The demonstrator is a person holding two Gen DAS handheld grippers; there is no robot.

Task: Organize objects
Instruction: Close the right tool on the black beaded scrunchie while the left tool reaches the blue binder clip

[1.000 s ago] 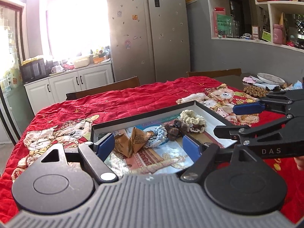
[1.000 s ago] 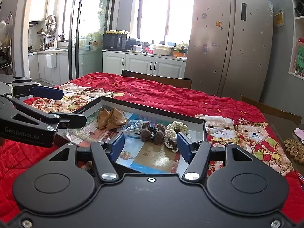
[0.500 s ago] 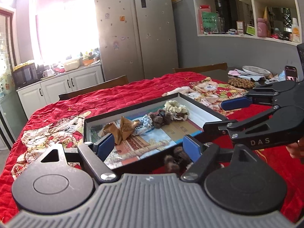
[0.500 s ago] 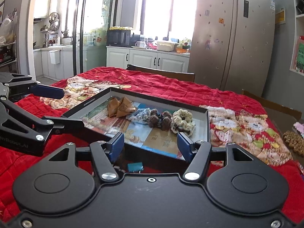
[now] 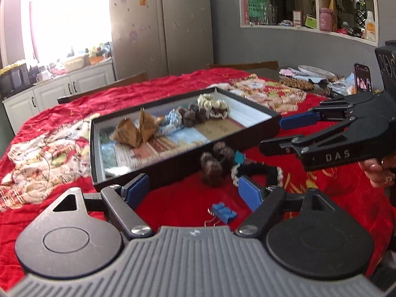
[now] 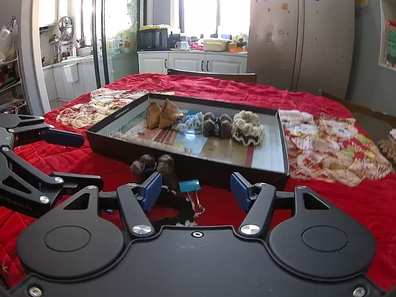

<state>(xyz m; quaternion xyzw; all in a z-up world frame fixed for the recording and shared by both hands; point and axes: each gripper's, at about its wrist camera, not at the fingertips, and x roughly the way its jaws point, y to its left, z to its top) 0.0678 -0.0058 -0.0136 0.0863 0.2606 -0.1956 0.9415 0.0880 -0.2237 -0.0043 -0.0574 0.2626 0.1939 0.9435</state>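
Observation:
A shallow black tray (image 5: 96, 158) (image 6: 188, 159) lies on the red cloth, holding two brown paper packets (image 5: 138, 131) (image 6: 163, 116), a blue scrunchie, brown pom-pom ties (image 6: 215, 126) and a cream scrunchie (image 6: 247, 127). In front of the tray lie a brown pom-pom tie (image 5: 215, 160) (image 6: 156, 165), a black-and-white scrunchie (image 5: 259, 172) (image 6: 178, 208) and blue binder clips (image 5: 224, 211) (image 6: 190, 188). My left gripper (image 5: 193, 191) is open and empty above the clip. My right gripper (image 6: 195, 193) is open and empty over the scrunchie and clip.
The red patterned cloth (image 6: 346, 198) covers the table. Chair backs (image 6: 212, 75) stand at the far edge. A phone (image 5: 362, 79), a plate and a woven mat (image 5: 294, 83) sit at the far right. A fridge and shelves stand behind.
Both grippers have drawn back from over the tray toward the near edge. The loose pom-pom tie, scrunchie and clips in front of the tray have come into view.

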